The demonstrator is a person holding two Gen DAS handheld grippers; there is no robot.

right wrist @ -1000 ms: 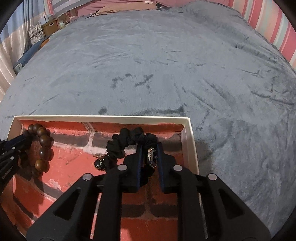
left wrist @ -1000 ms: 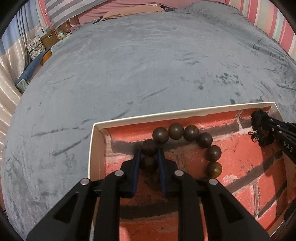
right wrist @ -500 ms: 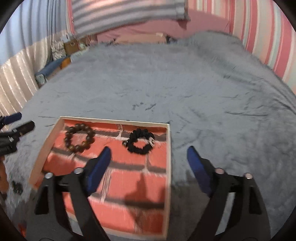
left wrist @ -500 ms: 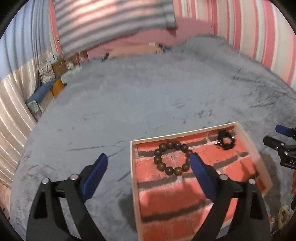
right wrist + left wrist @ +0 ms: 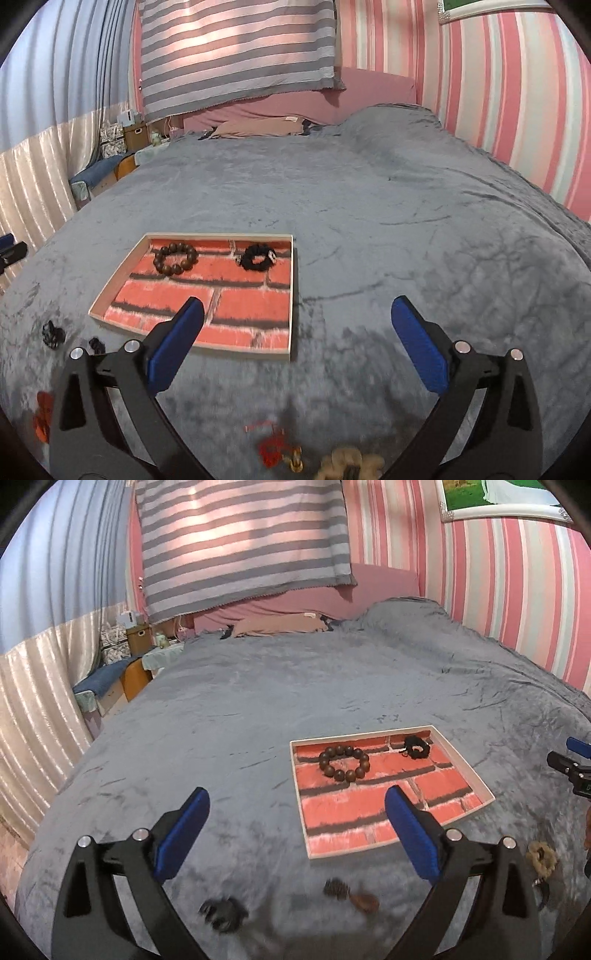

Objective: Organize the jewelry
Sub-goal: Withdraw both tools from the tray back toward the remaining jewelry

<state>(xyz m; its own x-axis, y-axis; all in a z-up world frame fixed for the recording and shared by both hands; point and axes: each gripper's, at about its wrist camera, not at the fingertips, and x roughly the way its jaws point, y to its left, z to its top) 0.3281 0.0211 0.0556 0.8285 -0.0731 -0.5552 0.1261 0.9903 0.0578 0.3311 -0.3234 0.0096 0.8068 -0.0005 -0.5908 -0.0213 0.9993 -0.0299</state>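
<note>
The big grey blanket has lots of bare room around the tray. In the tray lie the brown bead bracelet and, to its right, the black hair tie. Small hair things lie blurry nearby. The left gripper and right gripper have just been opening; both are spread wide, holding nothing.

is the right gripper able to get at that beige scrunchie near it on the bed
Probably yes: the right gripper has its jaws open and empty, and the beige scrunchie lies uncovered on the blanket just below them, beside a red charm.
</note>
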